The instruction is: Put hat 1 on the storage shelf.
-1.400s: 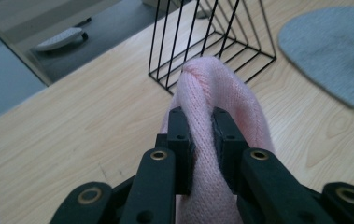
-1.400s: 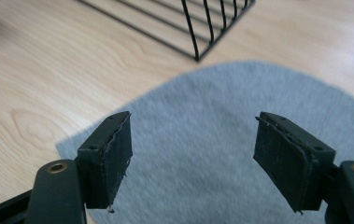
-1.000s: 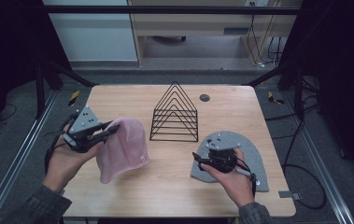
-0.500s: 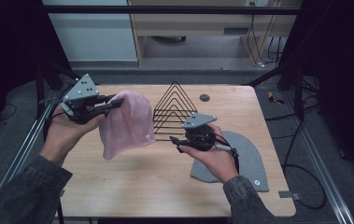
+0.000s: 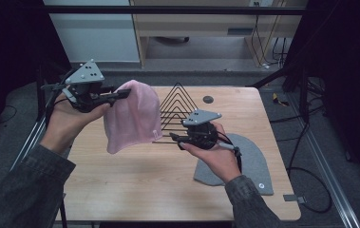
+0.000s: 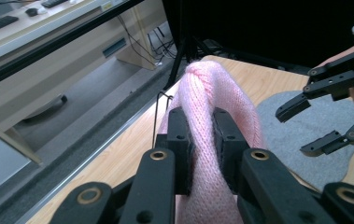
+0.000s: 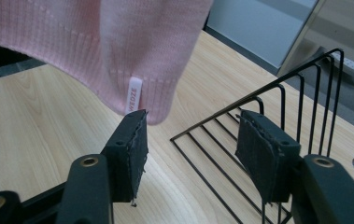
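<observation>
Pink beanie point(image 5: 132, 116) hangs upper left of frame, crown pinched in your left gripper point(image 5: 120, 95); right gripper point(image 5: 174, 137), jaws half-wide, empty and just closing, risks catching the wire rack point(image 5: 177, 111) instead of the hem.

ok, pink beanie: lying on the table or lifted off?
Lifted off. The pink beanie hangs in the air, its top pinched in the left tool, hem dangling clear of the table.
</observation>
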A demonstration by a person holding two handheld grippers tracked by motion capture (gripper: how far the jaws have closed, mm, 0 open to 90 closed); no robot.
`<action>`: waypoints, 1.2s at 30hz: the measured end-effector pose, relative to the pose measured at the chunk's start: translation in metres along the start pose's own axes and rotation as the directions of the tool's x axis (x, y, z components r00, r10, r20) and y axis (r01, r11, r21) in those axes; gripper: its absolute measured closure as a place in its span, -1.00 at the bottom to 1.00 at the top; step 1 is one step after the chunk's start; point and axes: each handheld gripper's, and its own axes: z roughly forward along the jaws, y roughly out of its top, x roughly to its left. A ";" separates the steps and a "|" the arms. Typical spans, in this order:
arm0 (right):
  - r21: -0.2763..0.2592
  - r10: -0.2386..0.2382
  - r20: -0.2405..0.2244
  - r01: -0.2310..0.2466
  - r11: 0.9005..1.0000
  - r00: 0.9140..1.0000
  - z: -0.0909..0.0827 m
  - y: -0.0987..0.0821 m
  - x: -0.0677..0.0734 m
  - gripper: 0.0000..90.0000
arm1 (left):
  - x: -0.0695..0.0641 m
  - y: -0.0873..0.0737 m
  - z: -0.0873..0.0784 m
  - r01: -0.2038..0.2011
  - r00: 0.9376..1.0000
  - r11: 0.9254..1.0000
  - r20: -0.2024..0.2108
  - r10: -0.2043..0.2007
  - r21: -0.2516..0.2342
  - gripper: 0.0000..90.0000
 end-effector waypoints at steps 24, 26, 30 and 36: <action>0.030 -0.004 -0.142 0.008 1.000 0.990 0.023 0.013 0.002 0.34 | -0.016 0.032 -0.002 -0.043 0.998 0.997 0.039 0.046 -0.062 0.76; 0.014 -0.002 -0.141 0.004 1.000 0.990 0.019 0.015 -0.002 0.46 | -0.014 0.033 -0.001 -0.035 0.999 0.997 0.034 0.038 -0.062 0.76; 0.013 0.001 -0.140 0.001 1.000 0.990 0.015 0.018 -0.008 0.58 | -0.002 0.036 0.007 -0.016 1.000 0.998 0.018 0.017 -0.062 0.75; 0.028 -0.002 -0.109 0.005 1.000 0.994 0.012 0.031 -0.028 0.60 | 0.016 0.041 0.029 0.033 0.999 0.996 0.009 -0.032 -0.087 0.75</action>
